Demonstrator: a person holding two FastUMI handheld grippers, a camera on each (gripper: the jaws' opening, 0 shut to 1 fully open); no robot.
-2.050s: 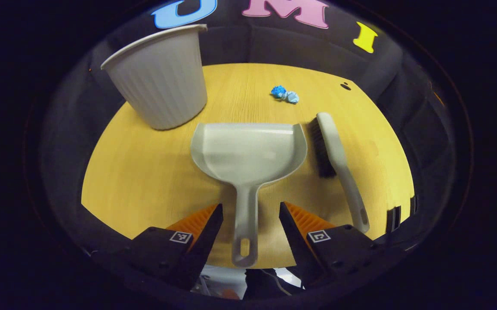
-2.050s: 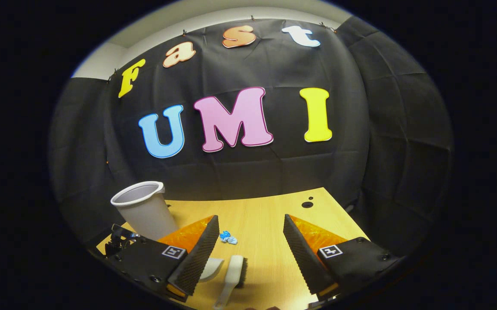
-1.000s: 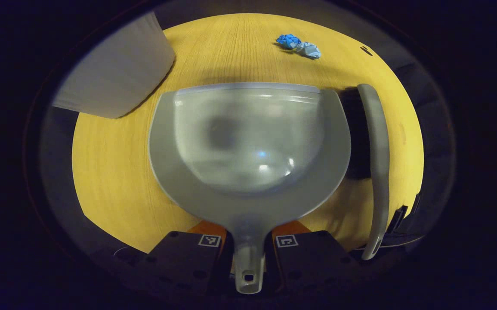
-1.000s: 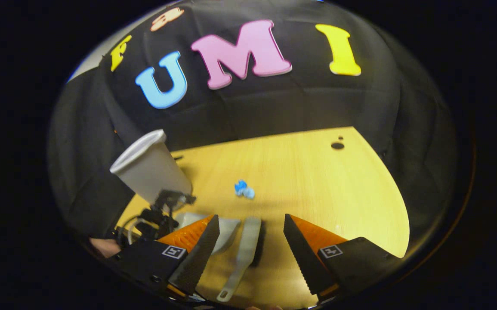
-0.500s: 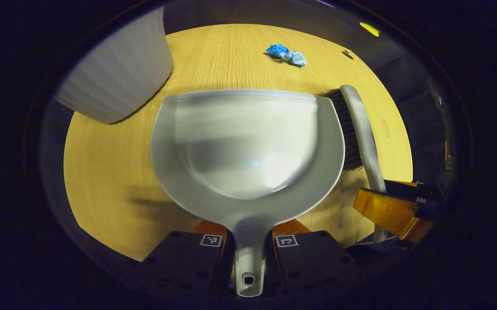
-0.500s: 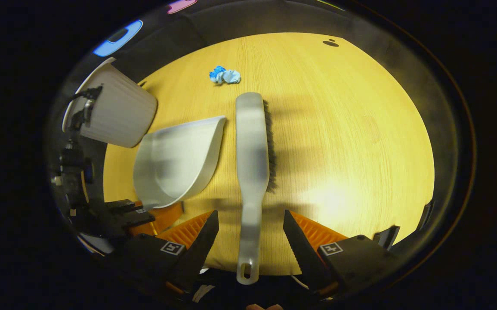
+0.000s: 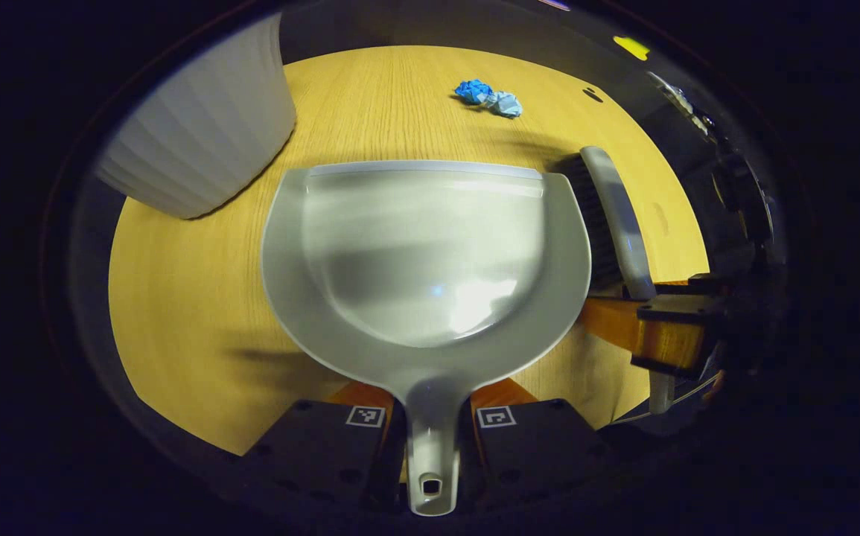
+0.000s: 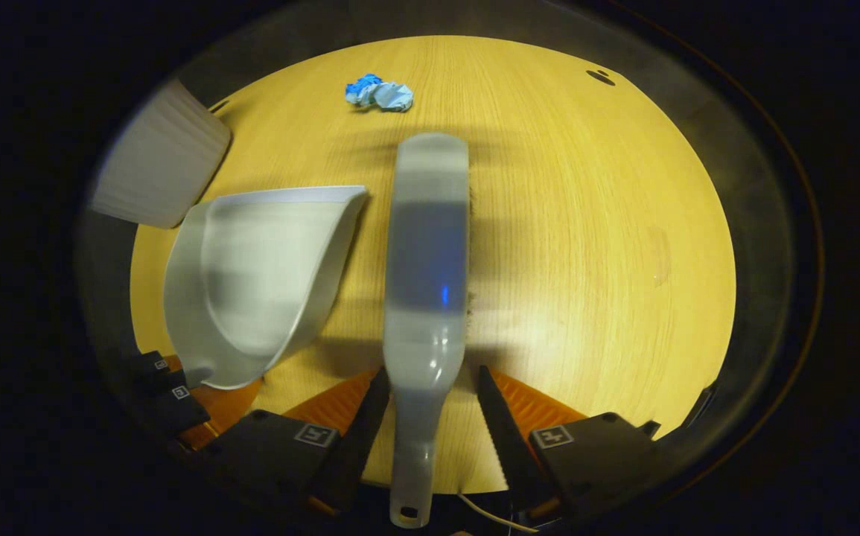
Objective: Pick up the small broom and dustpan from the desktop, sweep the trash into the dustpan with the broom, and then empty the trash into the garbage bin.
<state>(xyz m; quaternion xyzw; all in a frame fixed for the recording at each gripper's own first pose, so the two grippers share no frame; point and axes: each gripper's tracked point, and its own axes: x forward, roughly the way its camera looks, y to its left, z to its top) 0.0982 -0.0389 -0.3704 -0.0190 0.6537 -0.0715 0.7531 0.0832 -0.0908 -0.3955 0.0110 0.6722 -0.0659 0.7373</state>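
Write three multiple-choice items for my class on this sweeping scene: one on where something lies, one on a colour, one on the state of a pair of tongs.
1. Where does the trash lie on the desktop?
A. inside the dustpan
B. beyond the broom's far end
C. inside the bin

2. What colour is the trash?
A. blue
B. red
C. green

3. What is the state of the left tongs?
A. wide open above the bin
B. shut on the broom
C. shut on the dustpan's handle

Answers:
1 B: in the right gripper view the crumpled wad sits on bare wood past the broom, apart from it and from the dustpan.
2 A: the wad shows two shades of blue in both views.
3 C: in the left gripper view both fingers press the dustpan's handle, with the bin off to one side.
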